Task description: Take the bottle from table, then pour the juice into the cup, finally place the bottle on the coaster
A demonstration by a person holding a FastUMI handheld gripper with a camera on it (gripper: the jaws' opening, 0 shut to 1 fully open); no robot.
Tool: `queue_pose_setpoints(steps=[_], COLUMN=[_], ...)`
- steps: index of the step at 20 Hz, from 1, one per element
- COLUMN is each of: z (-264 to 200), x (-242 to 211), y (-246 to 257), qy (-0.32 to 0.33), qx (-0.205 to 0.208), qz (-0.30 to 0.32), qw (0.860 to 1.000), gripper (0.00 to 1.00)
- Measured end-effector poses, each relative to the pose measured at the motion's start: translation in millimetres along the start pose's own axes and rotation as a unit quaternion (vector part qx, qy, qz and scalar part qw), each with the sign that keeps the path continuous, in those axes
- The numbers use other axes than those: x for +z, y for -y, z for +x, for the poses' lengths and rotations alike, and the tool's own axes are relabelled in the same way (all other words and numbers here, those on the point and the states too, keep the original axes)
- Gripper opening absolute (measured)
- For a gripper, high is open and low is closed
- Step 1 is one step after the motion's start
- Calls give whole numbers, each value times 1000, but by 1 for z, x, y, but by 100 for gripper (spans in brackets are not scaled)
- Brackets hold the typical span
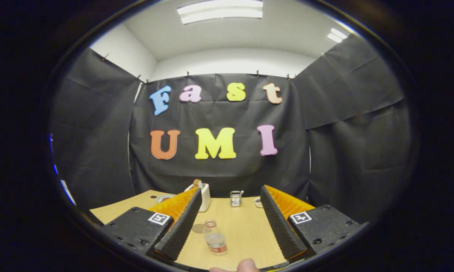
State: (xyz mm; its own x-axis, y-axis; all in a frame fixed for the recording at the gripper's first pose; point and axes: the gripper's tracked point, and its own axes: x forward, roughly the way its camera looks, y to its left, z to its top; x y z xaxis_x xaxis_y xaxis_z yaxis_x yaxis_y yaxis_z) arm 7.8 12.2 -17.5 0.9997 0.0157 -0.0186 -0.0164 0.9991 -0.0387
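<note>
1. Black cloth [219, 166] hangs around the booth on three sides, with white wall and ceiling above it and a ceiling light panel [220, 9] overhead; a pale wooden desk [245, 230] stretches from the cloth toward the camera.
2. On that desk, between the gripper's [227, 223] two fingers [181, 223], stands a small clear bottle [215, 237] (upright, open at the neck as far as can be seen, with a band of label low on its body); it sits nearer the left finger than the right, but touches neither.
3. Jaws stand wide open, holding nothing; bare desk shows on both sides of the bottle, more so on its right.
4. Beyond the fingertips, toward the far edge of the desk, a white cup-like container [204, 195] stands just past the left finger's tip, with something brownish poking from its top; whether it is the task's cup cannot be told for certain.
5. Near the middle of the far edge sits a small metallic object [236, 198], too small to name; just to its right lies a small round thing [257, 202], partly hidden by the right finger.
6. Left of the white container, a round flat item [163, 198] (perhaps the coaster) lies on the desk, half hidden behind the left finger.
7. At the very near edge, below the bottle, a fingertip [247, 265] of the person peeks up.
</note>
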Motion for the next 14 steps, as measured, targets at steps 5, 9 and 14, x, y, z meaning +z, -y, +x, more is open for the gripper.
queue_pose_setpoints(steps=[5,9,14], z=[10,16,23], x=[-40,-88,-151], y=[-7,-15,-18], qy=[-24,-60,-114], qx=[9,23,38], qz=[-7,-13,-6], qw=[1000,998,993], gripper=[100,100,100])
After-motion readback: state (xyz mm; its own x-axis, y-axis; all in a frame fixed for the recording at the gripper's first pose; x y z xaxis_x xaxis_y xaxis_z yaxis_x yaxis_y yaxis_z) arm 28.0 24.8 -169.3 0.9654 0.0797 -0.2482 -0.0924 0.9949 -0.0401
